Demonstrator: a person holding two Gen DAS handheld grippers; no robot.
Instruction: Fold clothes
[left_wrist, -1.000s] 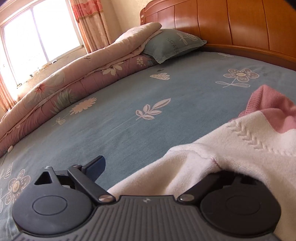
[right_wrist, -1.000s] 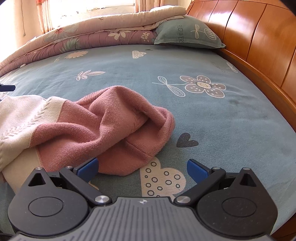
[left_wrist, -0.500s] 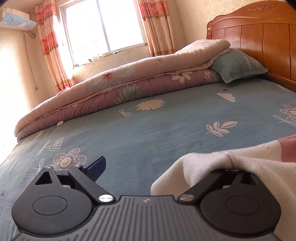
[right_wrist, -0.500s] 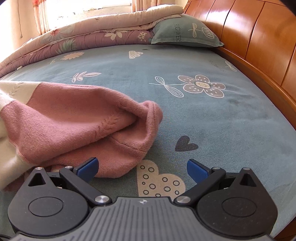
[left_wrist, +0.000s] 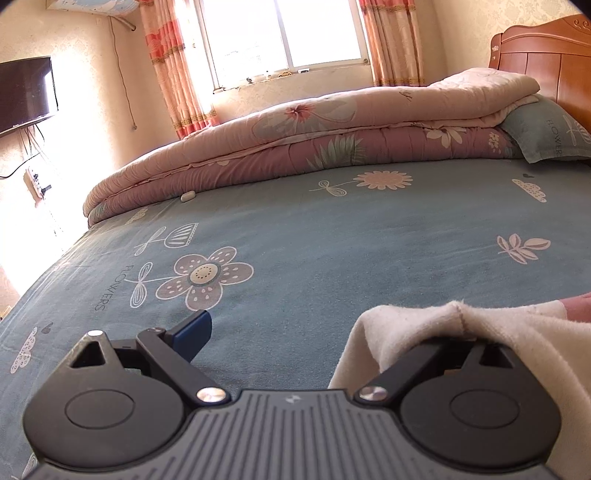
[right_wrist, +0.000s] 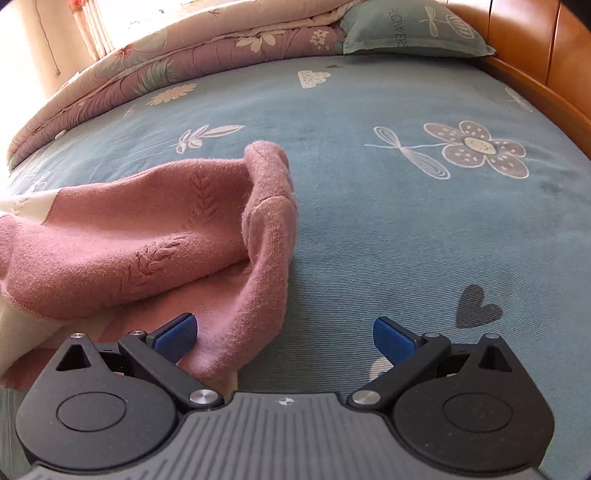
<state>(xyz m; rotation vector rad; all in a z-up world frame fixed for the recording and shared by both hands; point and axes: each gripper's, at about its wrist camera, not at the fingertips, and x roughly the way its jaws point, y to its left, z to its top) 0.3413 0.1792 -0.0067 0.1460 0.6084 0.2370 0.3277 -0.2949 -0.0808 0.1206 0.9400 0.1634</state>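
pink-and-cream sweater (right_wrist: 147, 236) heaped on blue bedsheet (right_wrist: 369, 221). left gripper (left_wrist: 332, 332) spread wide, cream hem draped over one finger; right gripper (right_wrist: 284, 332) agape beside pink sleeve. likely snag: hem dragging, bunching the knit.

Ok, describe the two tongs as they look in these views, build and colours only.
Both match. The left tongs and right tongs each have a ribbed grey body with a small central emblem, two round black discs, black linkage arms on silver pivot screws, and blue finger pads. No cables, hands or sleeves show.
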